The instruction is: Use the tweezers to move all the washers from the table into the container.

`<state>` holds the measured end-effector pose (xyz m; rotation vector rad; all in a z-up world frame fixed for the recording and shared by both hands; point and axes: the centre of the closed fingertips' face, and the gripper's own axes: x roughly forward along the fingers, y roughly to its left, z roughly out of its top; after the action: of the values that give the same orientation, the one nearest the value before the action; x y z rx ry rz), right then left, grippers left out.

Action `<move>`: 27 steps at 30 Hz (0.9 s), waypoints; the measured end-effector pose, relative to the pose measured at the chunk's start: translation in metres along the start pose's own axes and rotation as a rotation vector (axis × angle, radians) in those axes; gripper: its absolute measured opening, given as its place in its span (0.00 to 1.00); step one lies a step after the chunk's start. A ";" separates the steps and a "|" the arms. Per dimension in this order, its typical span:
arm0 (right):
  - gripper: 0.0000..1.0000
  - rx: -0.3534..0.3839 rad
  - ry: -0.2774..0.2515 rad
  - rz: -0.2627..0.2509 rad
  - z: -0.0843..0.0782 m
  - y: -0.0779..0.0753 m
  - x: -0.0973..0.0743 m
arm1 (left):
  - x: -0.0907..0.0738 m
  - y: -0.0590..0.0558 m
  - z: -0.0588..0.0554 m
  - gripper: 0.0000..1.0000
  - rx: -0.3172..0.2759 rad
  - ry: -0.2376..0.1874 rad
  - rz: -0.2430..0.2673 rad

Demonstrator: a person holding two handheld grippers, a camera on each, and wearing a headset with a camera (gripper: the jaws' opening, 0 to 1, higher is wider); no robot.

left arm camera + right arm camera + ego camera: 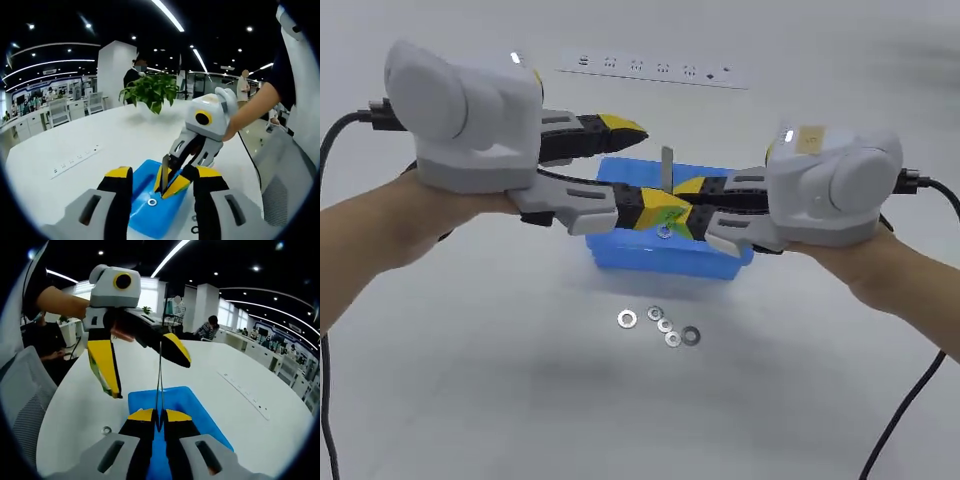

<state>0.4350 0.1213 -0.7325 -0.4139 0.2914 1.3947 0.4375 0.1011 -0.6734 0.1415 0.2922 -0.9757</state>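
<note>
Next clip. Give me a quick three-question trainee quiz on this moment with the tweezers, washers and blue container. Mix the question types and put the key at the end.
1. True or false: the blue plastic container already holds a metal washer.
2. Fill in: the jaws of the left gripper stand ____.
3. The thin grey metal tweezers are clamped by: A) the right gripper; B) both grippers; C) neither.
Key: 1 true; 2 open; 3 A.

I'm looking at an open-plan office: a big white table (125,130) with a power strip (75,160), a potted plant (150,92), rows of desks (27,127) and chairs (57,113), and ceiling strip lights (167,15).
</note>
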 end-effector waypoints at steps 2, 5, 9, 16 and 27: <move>0.08 -0.004 -0.001 0.005 0.000 0.001 0.000 | 0.002 -0.002 0.002 0.46 0.013 0.003 -0.024; 0.08 -0.010 0.001 0.010 0.000 0.001 0.000 | 0.003 -0.004 0.006 0.35 0.022 0.004 -0.055; 0.08 -0.011 0.000 0.014 0.000 0.002 0.000 | 0.005 -0.009 0.007 0.27 0.039 0.024 -0.086; 0.08 -0.016 -0.006 0.019 0.002 0.003 -0.001 | 0.005 -0.018 0.005 0.16 0.069 0.052 -0.124; 0.08 -0.044 0.008 0.028 0.002 0.007 -0.001 | 0.004 -0.022 0.006 0.07 0.171 0.087 -0.130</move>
<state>0.4279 0.1221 -0.7315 -0.4535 0.2738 1.4295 0.4223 0.0838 -0.6692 0.3243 0.3001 -1.1249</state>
